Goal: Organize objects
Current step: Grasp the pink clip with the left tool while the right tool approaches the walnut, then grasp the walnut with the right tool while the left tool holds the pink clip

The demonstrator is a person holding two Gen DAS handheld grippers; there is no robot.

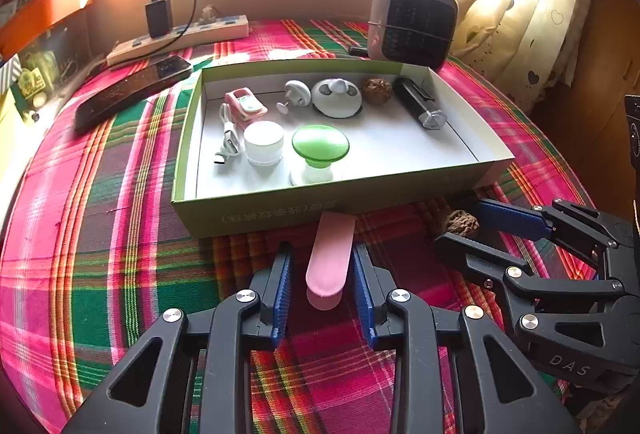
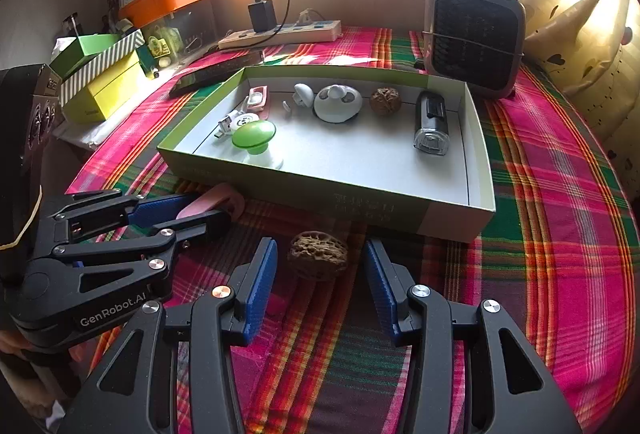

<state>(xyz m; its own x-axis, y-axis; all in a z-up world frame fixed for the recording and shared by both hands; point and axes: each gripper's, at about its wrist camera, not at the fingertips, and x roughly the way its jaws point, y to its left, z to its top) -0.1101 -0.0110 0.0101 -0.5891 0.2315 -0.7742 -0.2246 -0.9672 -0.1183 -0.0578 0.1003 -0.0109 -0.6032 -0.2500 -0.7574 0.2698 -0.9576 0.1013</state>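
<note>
a: where's everything relative to the green box (image 1: pixel 280 212)?

b: the pink case (image 1: pixel 330 258) lies on the plaid cloth (image 1: pixel 120 234) just in front of the box's near wall, one end touching it; the left gripper (image 1: pixel 322 254) has its fingers narrow either side of it, small gaps showing, not pressing yet

a: and the other one?

b: the right gripper (image 2: pixel 320 262) sits in front of the box too; fingers half open around a walnut (image 2: pixel 318 254), clear of both pads; a second walnut (image 2: pixel 385 100) sits inside the box by the far wall, beside the black flashlight (image 2: pixel 431 122); the green-topped dispenser (image 2: pixel 256 140) stands inside near the front wall
</note>
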